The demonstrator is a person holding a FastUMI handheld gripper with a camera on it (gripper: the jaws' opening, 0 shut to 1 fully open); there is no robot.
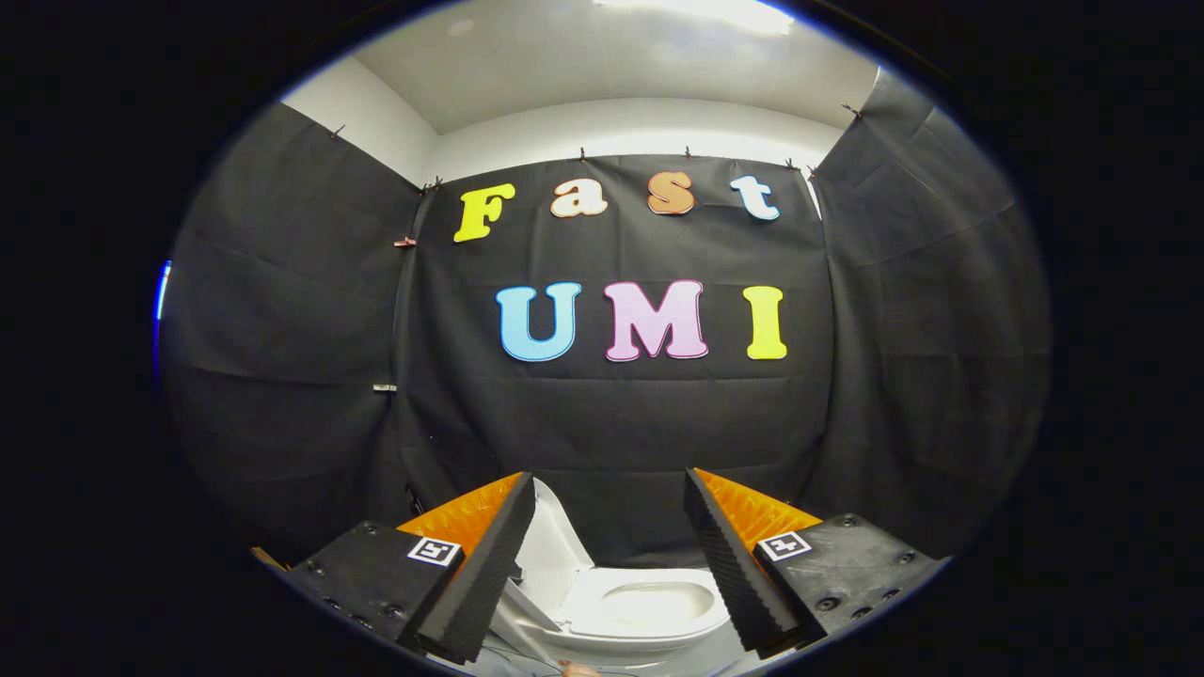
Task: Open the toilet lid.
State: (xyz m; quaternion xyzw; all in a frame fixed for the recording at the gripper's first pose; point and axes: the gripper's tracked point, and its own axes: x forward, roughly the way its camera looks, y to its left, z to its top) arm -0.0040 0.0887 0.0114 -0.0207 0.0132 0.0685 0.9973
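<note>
The toilet lid [550, 545] is standing raised, leaning up and back on the left side of the bowl as seen from the gripper, its pale inner face turned toward the opening. Below it the toilet [649, 606] is showing its seat ring and the open oval of the bowl, so by the look of it the lifting itself is done: the lid is up and nothing is covering the bowl.

The gripper [611, 564] is hovering above and in front of the toilet, and its 2 fingers [484, 574] are standing wide apart, with nothing clamped between them. The lid's upper edge is sitting just beside the inner face of the left finger; whether it is touching that finger I cannot tell from here. The right finger is hanging over the bowl's right rim, well clear of the lid.

Judging from this, what is left is small: making sure the lid is resting stable in its raised position and drawing the gripper away without knocking it back down. The lid is looking tilted rather than fully upright, so it may or may not be at its stop.

Beyond the toilet, the black cloth wall [611, 423] of the booth is closing in the back and both sides, with a white ceiling [611, 66] and a light above.
</note>
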